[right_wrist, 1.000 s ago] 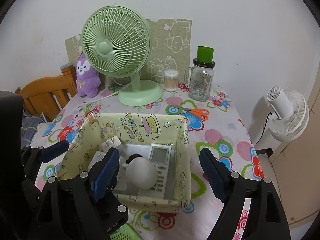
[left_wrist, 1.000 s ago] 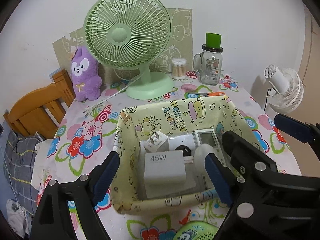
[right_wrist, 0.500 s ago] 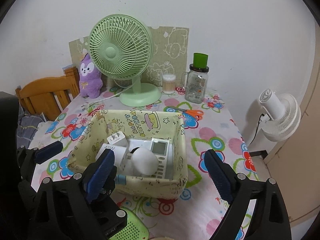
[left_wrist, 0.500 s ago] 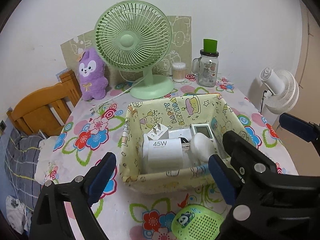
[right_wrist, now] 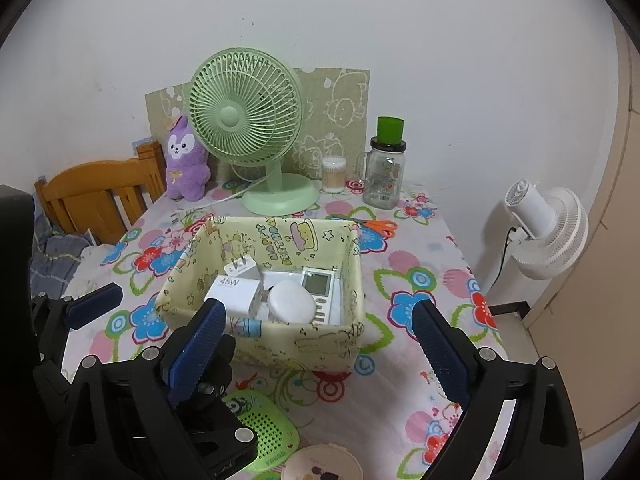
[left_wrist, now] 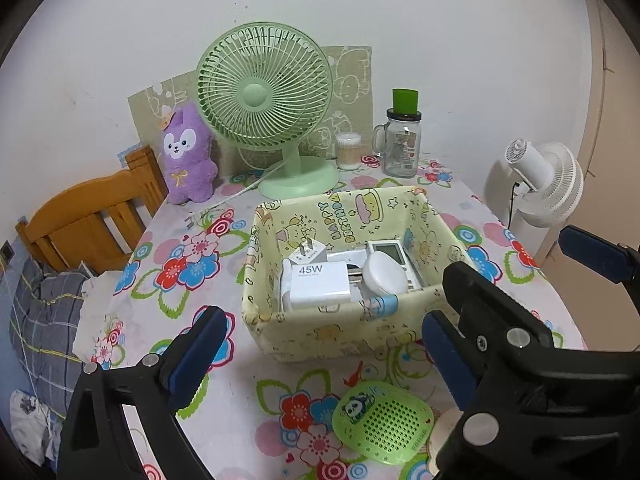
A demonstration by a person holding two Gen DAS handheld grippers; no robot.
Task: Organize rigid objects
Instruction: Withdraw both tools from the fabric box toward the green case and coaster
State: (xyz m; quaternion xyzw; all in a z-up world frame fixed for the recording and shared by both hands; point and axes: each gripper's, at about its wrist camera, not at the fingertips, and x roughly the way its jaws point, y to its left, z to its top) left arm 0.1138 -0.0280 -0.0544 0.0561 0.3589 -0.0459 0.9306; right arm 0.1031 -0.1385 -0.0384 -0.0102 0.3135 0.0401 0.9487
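A yellow cartoon-print fabric basket [left_wrist: 340,336] [right_wrist: 336,346] sits mid-table. It holds a white 45W charger [left_wrist: 318,285] [right_wrist: 232,290], a small white plug [left_wrist: 308,253], a white oval case [left_wrist: 385,277] [right_wrist: 291,303] and a white remote [left_wrist: 390,250] [right_wrist: 318,286]. My left gripper [left_wrist: 320,354] is open and empty, in front of the basket. My right gripper [right_wrist: 320,354] is open and empty, also in front of it. A green perforated panda item [left_wrist: 380,426] [right_wrist: 264,428] lies near the front edge.
A green desk fan [left_wrist: 266,108], purple plush [left_wrist: 188,156], cotton-swab jar [left_wrist: 348,151] and glass mug jar [left_wrist: 402,148] stand at the back. Orange scissors [right_wrist: 376,225] lie behind the basket. A white fan [left_wrist: 540,184] is off the right edge, a wooden chair [left_wrist: 88,220] at left.
Both grippers have pulled back and up from the basket; it looks smaller and the green panda item has come into view. The charger lies in the basket.
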